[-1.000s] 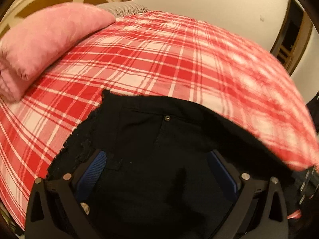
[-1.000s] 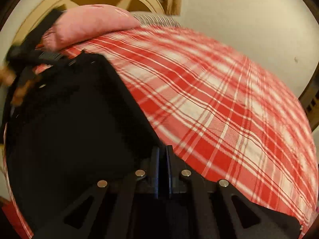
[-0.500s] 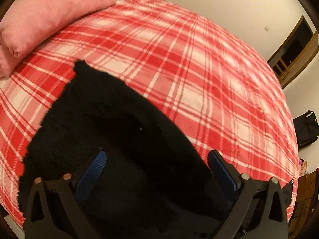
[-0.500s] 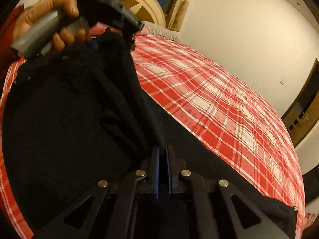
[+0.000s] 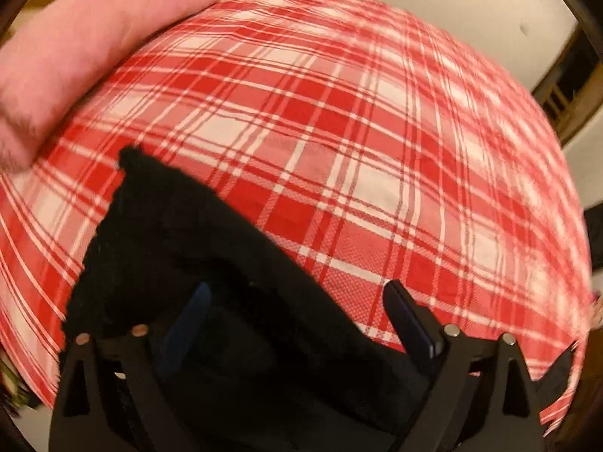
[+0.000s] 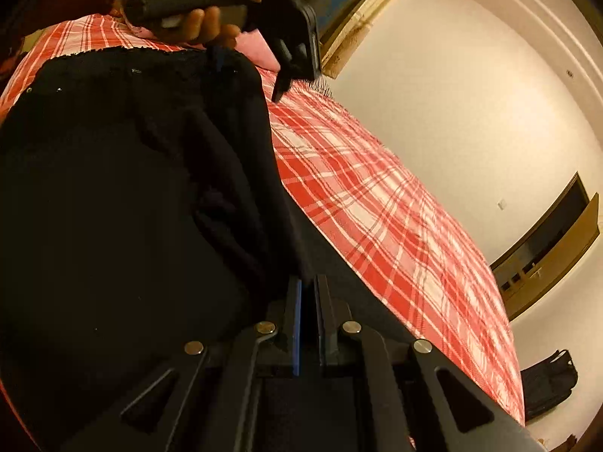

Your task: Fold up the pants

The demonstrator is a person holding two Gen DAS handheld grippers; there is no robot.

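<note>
The black pants (image 5: 181, 248) lie on the red plaid bed cover (image 5: 339, 150); they fill the left half of the right wrist view (image 6: 113, 207). My left gripper (image 5: 297, 301) is open, its jaws wide apart over the pants' edge, with cloth between and under the fingers. It also shows in the right wrist view (image 6: 248, 71), held by a hand above the waistband end. My right gripper (image 6: 309, 282) is shut on a fold of the pants and lifts it off the bed.
A pink pillow (image 5: 75, 49) lies at the head of the bed, upper left. White wall (image 6: 471, 94) and a dark doorway (image 6: 554, 245) stand beyond the bed's far side. A dark bag (image 6: 550, 384) sits on the floor at the right.
My right gripper has lifted and tilted, raising the pants' fold. My left gripper has stayed open and moved along the pants toward the pillow end; the view has swung.
</note>
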